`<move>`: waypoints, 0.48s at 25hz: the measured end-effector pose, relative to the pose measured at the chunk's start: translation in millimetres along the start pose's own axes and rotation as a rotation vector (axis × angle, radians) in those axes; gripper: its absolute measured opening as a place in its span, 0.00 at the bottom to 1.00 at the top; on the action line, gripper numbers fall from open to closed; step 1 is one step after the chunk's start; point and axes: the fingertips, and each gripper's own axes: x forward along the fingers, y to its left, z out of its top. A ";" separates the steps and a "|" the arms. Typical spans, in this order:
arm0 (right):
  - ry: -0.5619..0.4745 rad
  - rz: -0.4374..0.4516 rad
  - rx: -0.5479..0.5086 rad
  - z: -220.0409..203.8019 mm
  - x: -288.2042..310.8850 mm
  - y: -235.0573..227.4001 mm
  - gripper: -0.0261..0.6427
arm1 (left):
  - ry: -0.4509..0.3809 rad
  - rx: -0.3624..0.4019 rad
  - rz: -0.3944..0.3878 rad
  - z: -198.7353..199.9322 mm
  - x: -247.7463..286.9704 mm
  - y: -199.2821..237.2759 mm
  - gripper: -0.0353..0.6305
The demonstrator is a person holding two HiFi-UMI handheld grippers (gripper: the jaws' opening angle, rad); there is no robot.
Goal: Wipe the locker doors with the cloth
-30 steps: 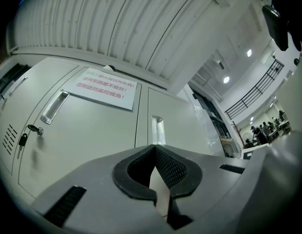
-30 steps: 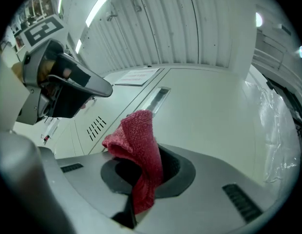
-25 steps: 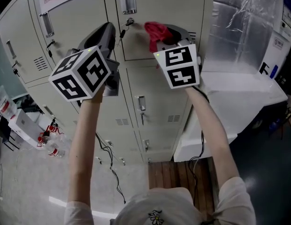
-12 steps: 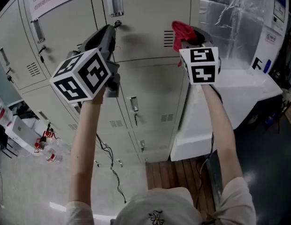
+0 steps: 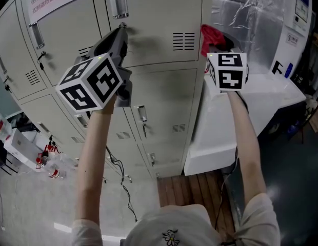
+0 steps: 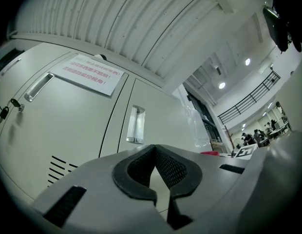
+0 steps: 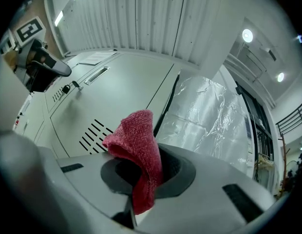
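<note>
Your right tongs (image 7: 147,179) clamped on red terry cloth (image 7: 137,145); folded end sticks forward, probably to meet pale grey metal locker door (image 5: 154,9) first. Cloth now at door's right edge, beside vent slots (image 5: 183,41). Your left tongs (image 6: 156,174) together, empty, held left, seemingly clear of wiping path.

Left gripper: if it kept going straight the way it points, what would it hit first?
Most likely the grey locker door, just below its recessed handle. The left gripper, jaws together and holding nothing, points straight at that door; how near it is I cannot judge.
</note>
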 end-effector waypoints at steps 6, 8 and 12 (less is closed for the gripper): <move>0.039 -0.012 0.054 -22.5 3.4 -11.5 0.08 | 0.011 0.002 0.016 -5.8 -2.0 1.6 0.08; 0.014 -0.025 0.067 -17.5 -1.5 -17.6 0.08 | 0.016 0.005 0.022 -6.1 -1.6 3.7 0.08; -0.094 -0.034 0.075 20.8 -17.1 -22.8 0.08 | 0.000 0.027 0.036 -1.4 -4.5 4.2 0.08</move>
